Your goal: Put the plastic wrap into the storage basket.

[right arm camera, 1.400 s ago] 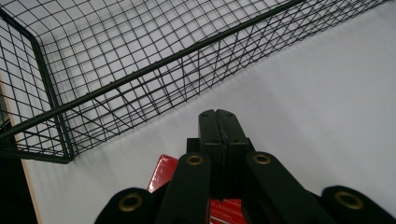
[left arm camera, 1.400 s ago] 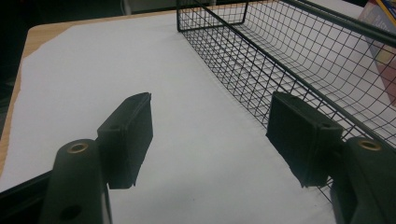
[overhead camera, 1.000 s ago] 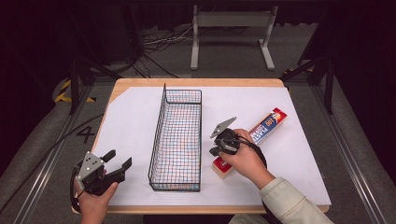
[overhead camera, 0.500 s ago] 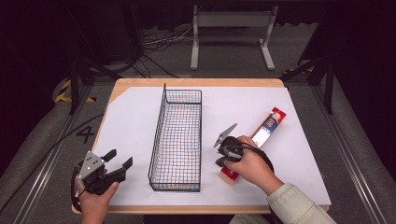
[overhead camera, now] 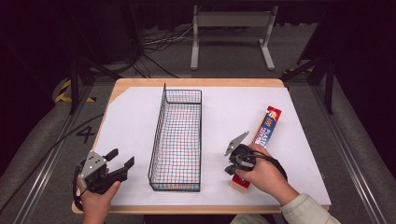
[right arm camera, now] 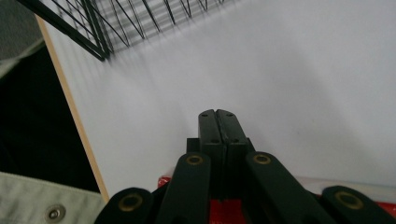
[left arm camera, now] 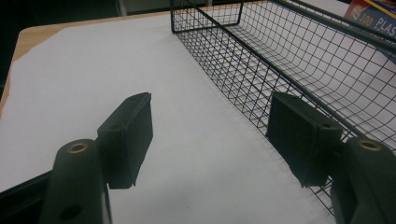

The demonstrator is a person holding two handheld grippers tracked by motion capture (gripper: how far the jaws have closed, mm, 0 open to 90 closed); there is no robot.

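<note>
A long red and blue box [overhead camera: 266,125] lies on the white sheet, right of the black wire basket [overhead camera: 177,140]. My right gripper [overhead camera: 229,169] is over the box's near end, pointing toward the table's front-left. Its jaws are shut with nothing between them. In the right gripper view the closed jaws [right arm camera: 218,116] stick out past the red box [right arm camera: 387,207] over bare sheet. Whether they press on the box I cannot tell. My left gripper [overhead camera: 122,157] rests open at the front left corner. In its own view the left gripper [left arm camera: 210,135] faces the basket [left arm camera: 299,60], nothing between its jaws.
The white sheet [overhead camera: 135,116] covers most of the wooden table [overhead camera: 196,82]. The basket's near corner [right arm camera: 93,28] is close to my right gripper. The table's front edge [right arm camera: 79,126] runs just left of the jaws. A metal stand [overhead camera: 231,28] sits on the floor behind.
My right hand has moved toward the front edge and a little right. The box's near end has swung with it, so the box lies less slanted. The left gripper has stayed put.
</note>
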